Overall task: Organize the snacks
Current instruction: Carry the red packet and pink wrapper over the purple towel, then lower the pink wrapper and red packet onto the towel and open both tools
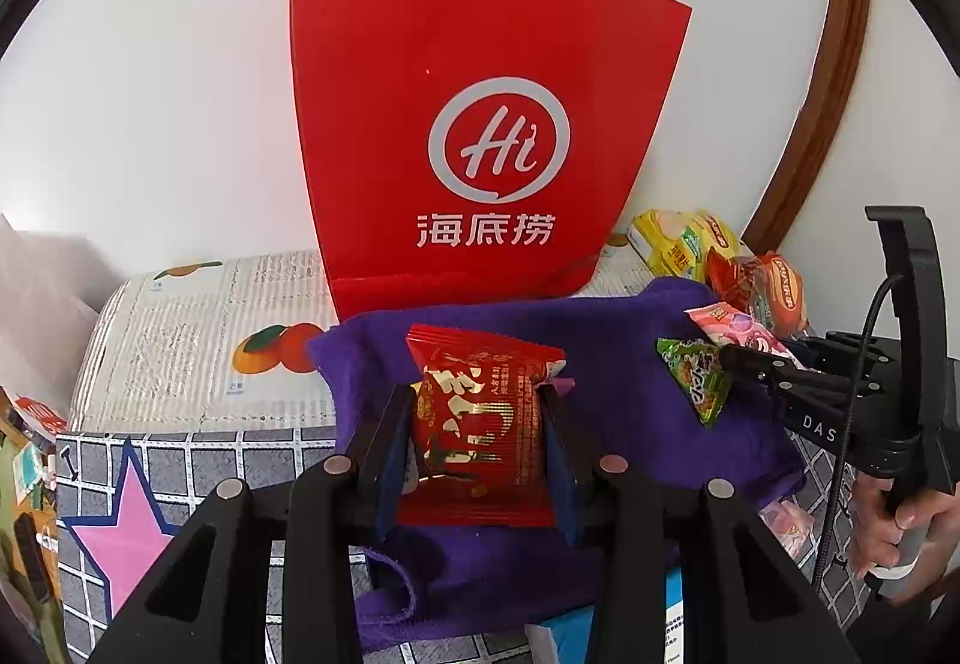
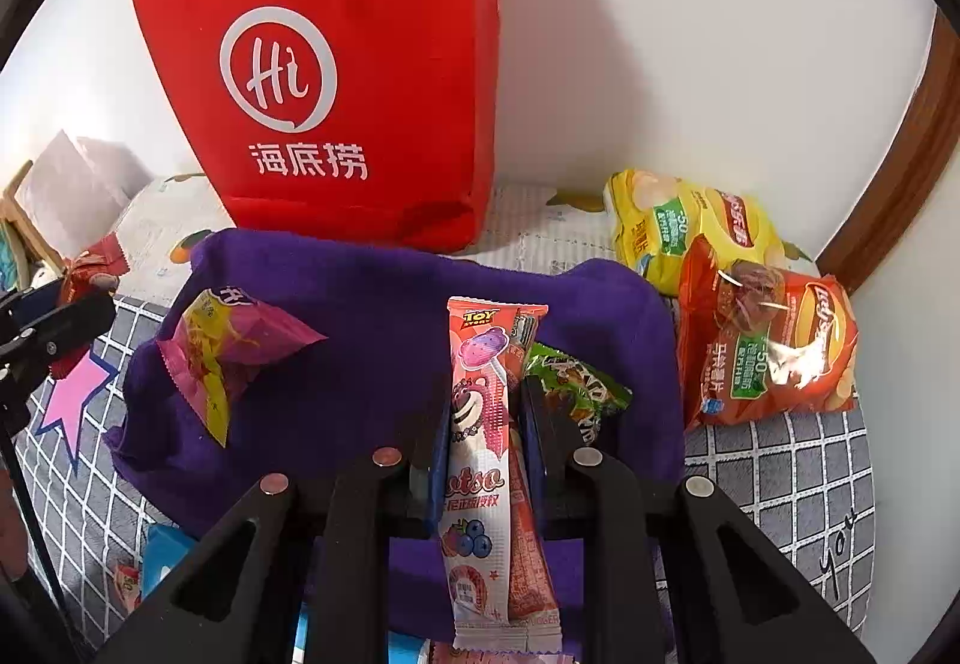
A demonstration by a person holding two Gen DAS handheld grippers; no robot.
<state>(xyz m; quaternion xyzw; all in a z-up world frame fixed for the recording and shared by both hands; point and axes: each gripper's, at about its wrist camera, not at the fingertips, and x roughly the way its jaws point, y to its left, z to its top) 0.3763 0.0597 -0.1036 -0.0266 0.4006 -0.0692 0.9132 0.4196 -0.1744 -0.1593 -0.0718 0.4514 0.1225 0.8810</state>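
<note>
Left gripper (image 1: 480,424): my jaws are clamped on the red snack packet (image 1: 480,424), held above the purple cloth (image 1: 600,352).
Right gripper (image 2: 483,436): I grip the pink Lotso packet (image 2: 477,424) and a green packet (image 2: 576,382).
Beyond: red paper bag (image 1: 468,112) upright against the wall; chip bags (image 2: 762,340) to its right.

left tongs (image 1: 480,424): clamped, angled down | right tongs (image 2: 483,424): clamped, angled down

Grid-cloth table (image 2: 798,478): purple towel (image 2: 372,304), red bag (image 2: 336,64), chip bags (image 2: 768,352).
</note>
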